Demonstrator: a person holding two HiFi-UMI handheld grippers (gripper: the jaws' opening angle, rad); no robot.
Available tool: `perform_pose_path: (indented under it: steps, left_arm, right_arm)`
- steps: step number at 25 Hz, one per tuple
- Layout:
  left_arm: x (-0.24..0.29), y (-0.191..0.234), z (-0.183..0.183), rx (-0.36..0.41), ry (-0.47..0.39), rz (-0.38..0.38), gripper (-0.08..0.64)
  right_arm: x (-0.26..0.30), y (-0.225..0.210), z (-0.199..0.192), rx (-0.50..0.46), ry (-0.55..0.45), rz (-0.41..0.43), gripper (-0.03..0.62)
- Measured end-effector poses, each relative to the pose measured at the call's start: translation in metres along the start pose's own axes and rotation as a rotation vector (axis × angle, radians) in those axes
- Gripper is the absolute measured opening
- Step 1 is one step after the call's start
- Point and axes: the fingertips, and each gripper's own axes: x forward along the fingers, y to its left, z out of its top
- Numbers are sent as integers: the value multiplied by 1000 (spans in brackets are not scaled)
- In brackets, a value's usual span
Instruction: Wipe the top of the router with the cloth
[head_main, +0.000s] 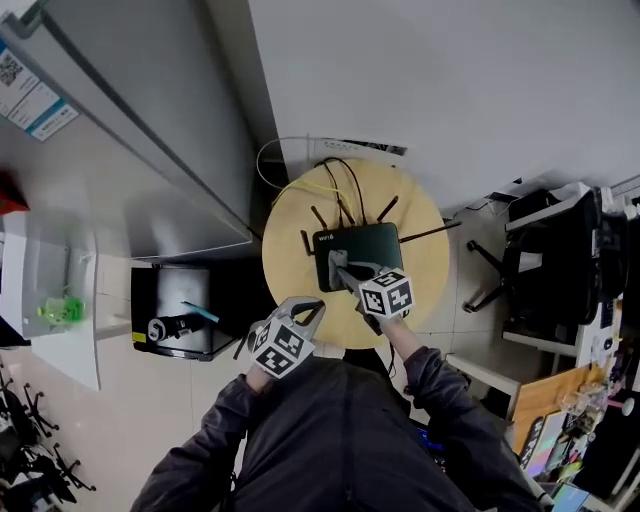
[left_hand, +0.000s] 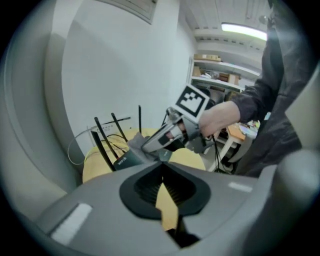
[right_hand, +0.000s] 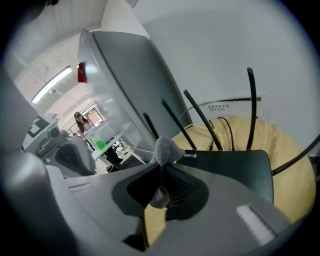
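A black router (head_main: 375, 245) with several upright antennas lies on a round yellow table (head_main: 290, 260). My right gripper (head_main: 343, 272) is over the router's front left part, shut on a grey cloth (head_main: 338, 266). In the right gripper view the cloth (right_hand: 166, 149) bulges out past the closed jaws, just above the router's top (right_hand: 235, 170). My left gripper (head_main: 308, 308) hangs at the table's front edge, shut and holding nothing. The left gripper view shows the right gripper (left_hand: 150, 145) with the cloth (left_hand: 134, 145) on the router (left_hand: 122, 161).
Yellow and black cables (head_main: 320, 180) trail off the table's back toward the white wall. A tall grey cabinet (head_main: 150, 130) stands at the left, with a black bin (head_main: 180, 315) beside the table. A black office chair (head_main: 550, 270) is at the right.
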Motion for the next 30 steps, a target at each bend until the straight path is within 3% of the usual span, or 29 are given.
perform_pose_path:
  steps: [6, 13, 20, 30]
  left_arm:
    - [12, 8, 6, -82, -17, 56, 2]
    - [7, 26, 6, -150, -40, 108, 2]
    - [3, 38, 2, -173, -46, 128, 2]
    - [7, 48, 8, -159, -49, 127, 2]
  right_arm:
    - [59, -51, 14, 31, 157, 1, 26]
    - [106, -72, 12, 80, 284, -18, 26]
    - [124, -66, 8, 33, 346, -12, 27]
    - [109, -84, 4, -28, 367, -34, 28]
